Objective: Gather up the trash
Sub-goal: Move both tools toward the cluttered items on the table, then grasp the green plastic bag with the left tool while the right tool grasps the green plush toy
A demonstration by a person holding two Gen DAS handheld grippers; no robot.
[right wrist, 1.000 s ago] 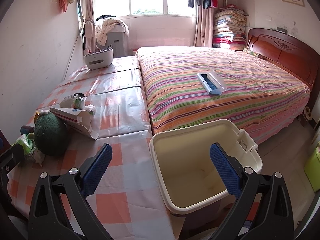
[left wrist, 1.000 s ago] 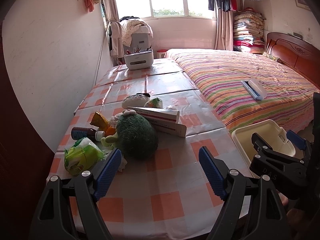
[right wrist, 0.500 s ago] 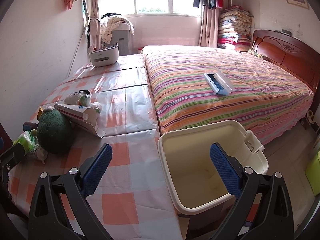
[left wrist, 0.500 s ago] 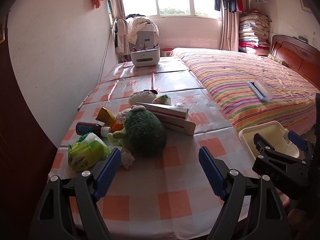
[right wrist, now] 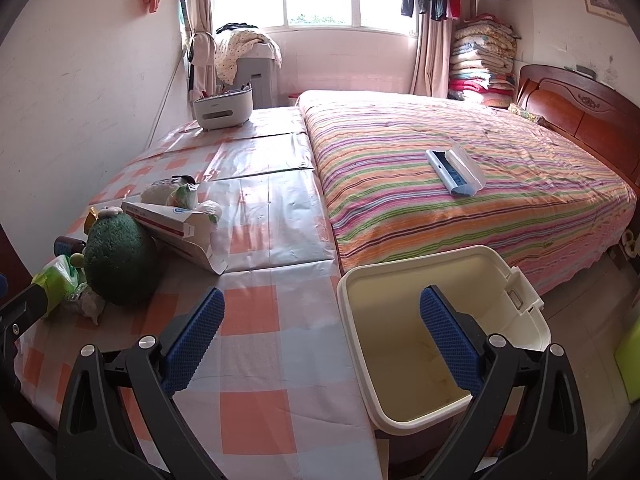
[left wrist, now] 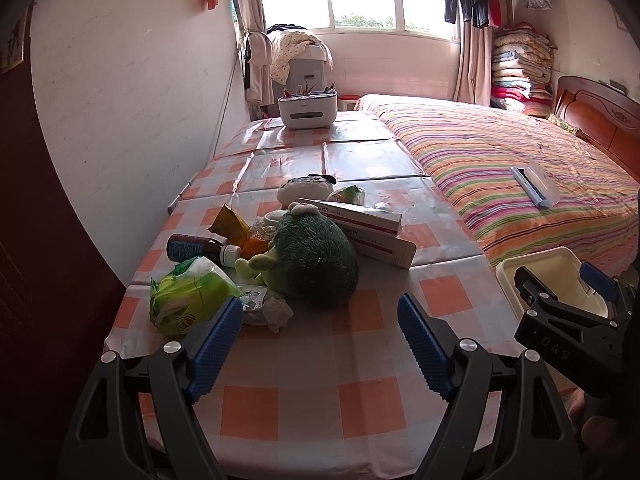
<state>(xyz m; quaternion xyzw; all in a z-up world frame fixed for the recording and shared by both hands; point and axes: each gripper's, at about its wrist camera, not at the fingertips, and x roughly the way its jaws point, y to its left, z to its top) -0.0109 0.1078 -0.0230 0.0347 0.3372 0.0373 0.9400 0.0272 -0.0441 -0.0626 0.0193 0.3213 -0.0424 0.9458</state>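
A pile of items lies on the checked table (left wrist: 360, 392): a green tissue pack (left wrist: 188, 296), crumpled foil and tissue (left wrist: 264, 306), a brown bottle (left wrist: 198, 249), a yellow wrapper (left wrist: 230, 224), two long cartons (left wrist: 360, 220) and a green plush toy (left wrist: 316, 260). My left gripper (left wrist: 320, 336) is open and empty, just short of the pile. My right gripper (right wrist: 320, 326) is open and empty, over the table's right edge and the cream bin (right wrist: 404, 292). The bin also shows in the left wrist view (left wrist: 536, 264).
A white organiser box (left wrist: 308, 108) stands at the table's far end. A striped bed (right wrist: 460, 184) runs along the table's right side, with a blue and white case (right wrist: 456, 170) on it. A white plush (left wrist: 304, 190) lies behind the cartons. A wall borders the left.
Both views have shifted slightly: the pile and the bin sit a little further right in the frames than a second ago. Both grippers stay open and empty.
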